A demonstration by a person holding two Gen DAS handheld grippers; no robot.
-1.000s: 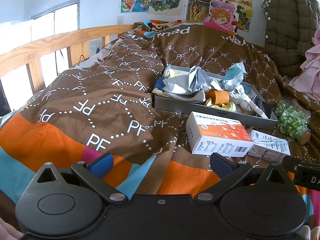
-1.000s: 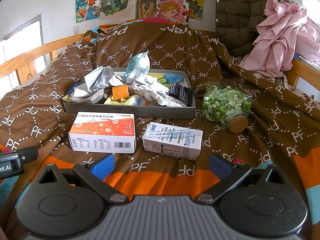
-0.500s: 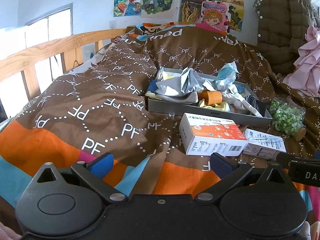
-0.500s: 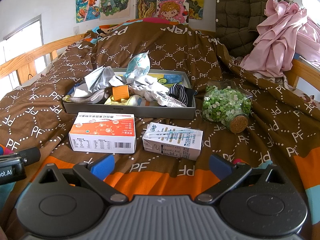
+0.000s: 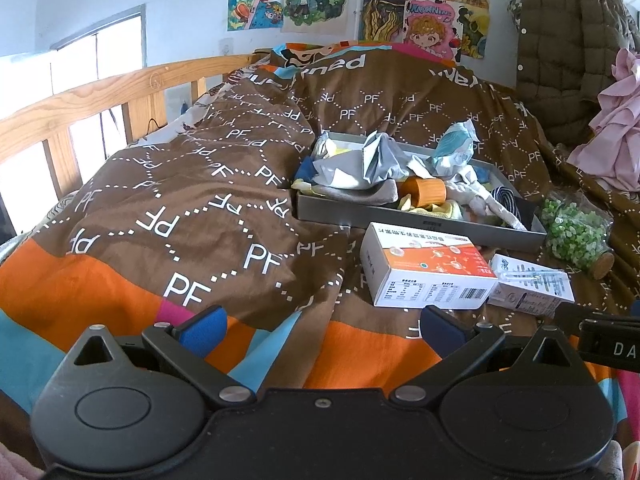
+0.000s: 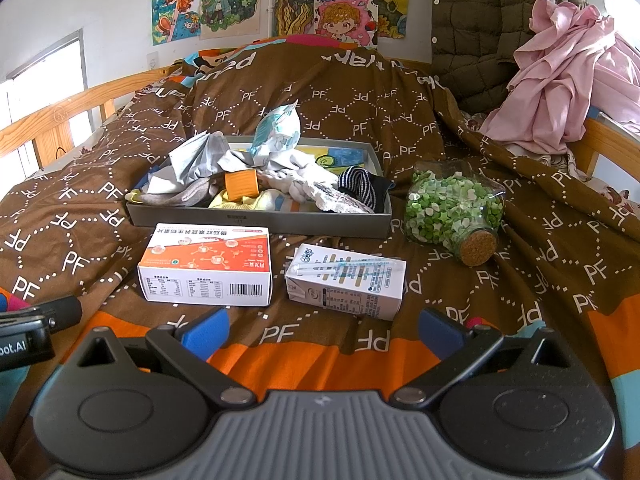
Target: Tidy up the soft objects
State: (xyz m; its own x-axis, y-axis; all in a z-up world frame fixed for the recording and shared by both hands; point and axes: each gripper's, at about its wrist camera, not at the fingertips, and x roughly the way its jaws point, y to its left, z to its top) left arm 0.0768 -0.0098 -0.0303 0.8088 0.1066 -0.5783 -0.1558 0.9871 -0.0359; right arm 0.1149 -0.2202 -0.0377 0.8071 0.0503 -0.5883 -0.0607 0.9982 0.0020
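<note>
A grey tray (image 6: 260, 222) sits mid-bed, piled with soft items: crumpled grey-white cloths (image 6: 200, 160), a blue-white packet (image 6: 276, 132), an orange block (image 6: 241, 185), a striped sock (image 6: 360, 186). It also shows in the left wrist view (image 5: 420, 222). An orange-white box (image 6: 206, 266) and a white carton (image 6: 346, 282) lie in front of it. My left gripper (image 5: 320, 326) is open and empty over the bedspread, left of the boxes. My right gripper (image 6: 320, 326) is open and empty, just short of the carton.
A corked glass jar of green beads (image 6: 454, 208) lies right of the tray. A pink cloth (image 6: 560, 76) and an olive quilted jacket (image 6: 476, 28) sit at the back right. A wooden bed rail (image 5: 80, 100) runs along the left.
The left gripper has drifted left and back a little, so the tray and boxes sit further right in its view. The right gripper has held still.
</note>
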